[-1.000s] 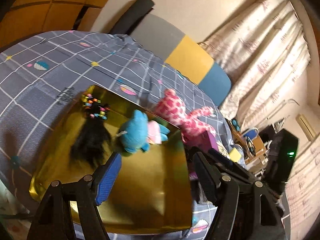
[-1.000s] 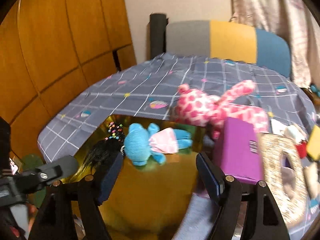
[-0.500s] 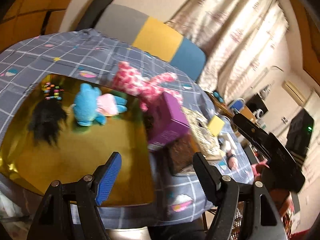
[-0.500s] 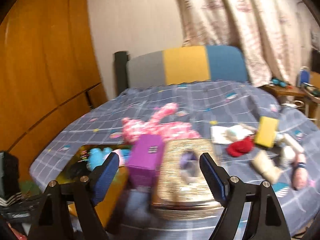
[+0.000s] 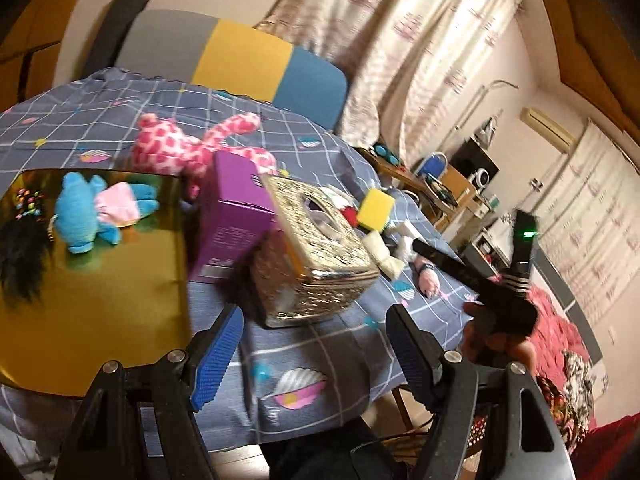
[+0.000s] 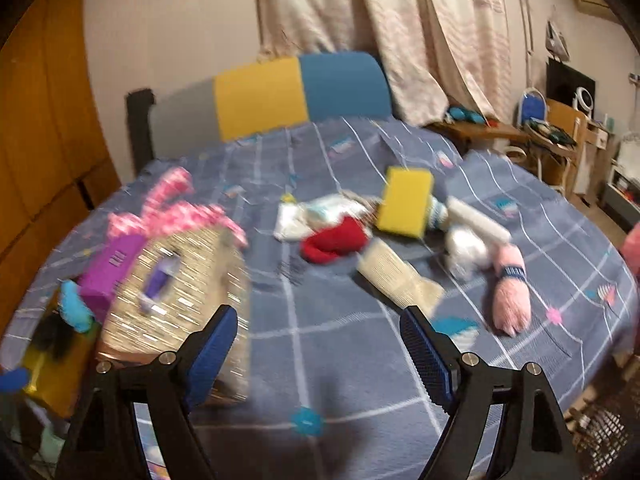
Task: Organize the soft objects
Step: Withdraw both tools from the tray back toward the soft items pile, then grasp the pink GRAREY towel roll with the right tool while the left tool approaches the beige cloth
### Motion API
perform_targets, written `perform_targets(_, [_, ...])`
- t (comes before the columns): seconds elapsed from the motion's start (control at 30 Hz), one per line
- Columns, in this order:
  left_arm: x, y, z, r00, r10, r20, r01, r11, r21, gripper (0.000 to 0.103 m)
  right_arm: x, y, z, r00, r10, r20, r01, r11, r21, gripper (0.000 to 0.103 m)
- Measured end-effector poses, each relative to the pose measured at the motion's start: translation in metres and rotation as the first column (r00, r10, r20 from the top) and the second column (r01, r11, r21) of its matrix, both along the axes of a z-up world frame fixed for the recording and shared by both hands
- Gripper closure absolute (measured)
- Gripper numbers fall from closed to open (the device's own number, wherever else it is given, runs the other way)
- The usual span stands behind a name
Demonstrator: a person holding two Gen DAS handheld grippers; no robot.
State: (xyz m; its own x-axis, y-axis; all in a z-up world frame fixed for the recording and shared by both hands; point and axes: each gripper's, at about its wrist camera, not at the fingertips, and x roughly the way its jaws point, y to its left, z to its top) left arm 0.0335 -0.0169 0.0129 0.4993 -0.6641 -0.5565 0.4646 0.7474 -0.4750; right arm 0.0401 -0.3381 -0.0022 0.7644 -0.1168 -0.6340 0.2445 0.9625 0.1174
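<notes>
Soft toys sit at the left of the blue checked bedspread: a fuzzy blue plush in a pink dress and a shaggy black tuft lie in the shiny gold tray, with the pink spotted plush just beyond its far edge. A purple carton leans against a glittery silver tissue box. Only the right wrist view shows the far-right heap clearly: a square yellow sponge, red knit cloth, a pale ribbed sock and a furry pink piece. The left gripper and right gripper both hover spread wide, holding nothing.
</notes>
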Motion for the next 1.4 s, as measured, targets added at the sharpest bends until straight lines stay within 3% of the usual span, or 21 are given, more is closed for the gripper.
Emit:
perform_targets(0.27, [-0.011, -0.041, 0.005, 0.994, -0.106, 0.028, 0.105, 0.994, 0.038, 0.028, -0.002, -0.046, -0.040, 0.992, -0.094, -0.088, 0.100, 0.993, 0.062, 0.019])
perform_targets(0.83, [0.004, -0.139, -0.003, 0.956, -0.287, -0.062, 0.290, 0.955, 0.056, 0.028, 0.007, -0.110, -0.056, 0.974, -0.208, -0.090, 0.215, 0.974, 0.077, 0.019])
perform_targets(1.17, [0.015, -0.194, -0.004, 0.954, -0.288, -0.088, 0.295, 0.951, 0.088, 0.027, 0.000, -0.182, -0.061, 0.921, -0.375, -0.103, 0.380, 0.924, 0.044, 0.019])
perform_targets(1.4, [0.029, -0.241, -0.017, 0.949, -0.288, -0.129, 0.304, 0.943, 0.132, 0.027, 0.027, -0.234, -0.072, 0.907, -0.383, -0.176, 0.402, 0.911, 0.089, 0.019])
